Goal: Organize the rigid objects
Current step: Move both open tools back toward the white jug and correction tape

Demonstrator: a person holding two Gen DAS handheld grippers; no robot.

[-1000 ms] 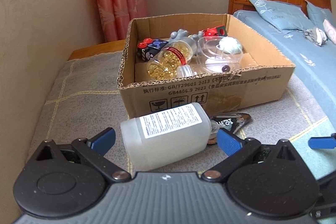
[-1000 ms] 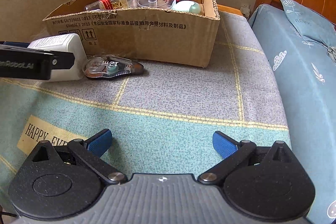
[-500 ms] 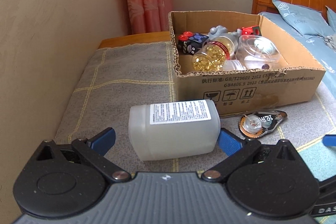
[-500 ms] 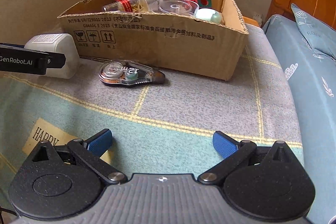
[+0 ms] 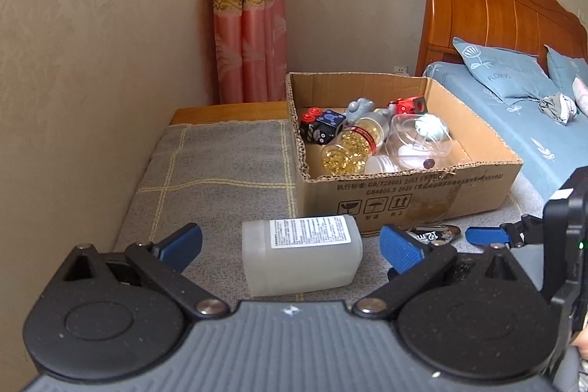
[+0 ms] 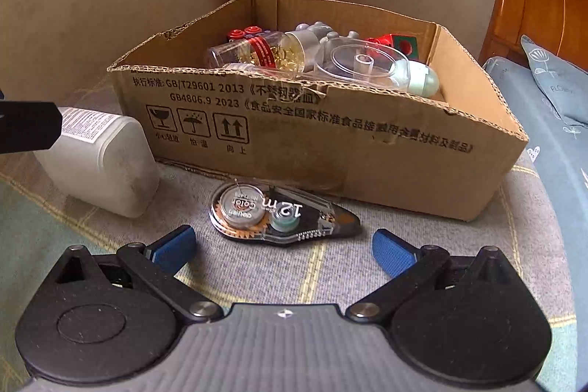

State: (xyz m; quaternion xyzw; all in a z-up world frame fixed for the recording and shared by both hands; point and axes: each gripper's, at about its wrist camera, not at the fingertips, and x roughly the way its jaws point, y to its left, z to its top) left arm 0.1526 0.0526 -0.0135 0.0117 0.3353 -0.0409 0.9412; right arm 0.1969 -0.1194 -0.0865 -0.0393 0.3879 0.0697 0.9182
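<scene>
**Loose items beside the box**

White plastic bottle [image 5: 301, 254] lying on its side on the grey blanket [image 5: 220, 164], between the spread fingers of the left gripper [image 5: 290, 245]; correction-tape dispenser [image 6: 283, 214] flat just before the cardboard box [image 6: 330, 135], ahead of the right gripper [image 6: 283, 247], jaws wide, holding nothing; box holds a capsule jar [image 5: 349, 149], dice, clear tubs.

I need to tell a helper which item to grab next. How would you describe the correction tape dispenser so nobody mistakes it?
Find the open cardboard box on the grey blanket. On the blanket just in front of its printed side lies the correction tape dispenser, right of a frosted white bottle. It is the flat, clear teardrop with visible gears, marked "12m".
</scene>
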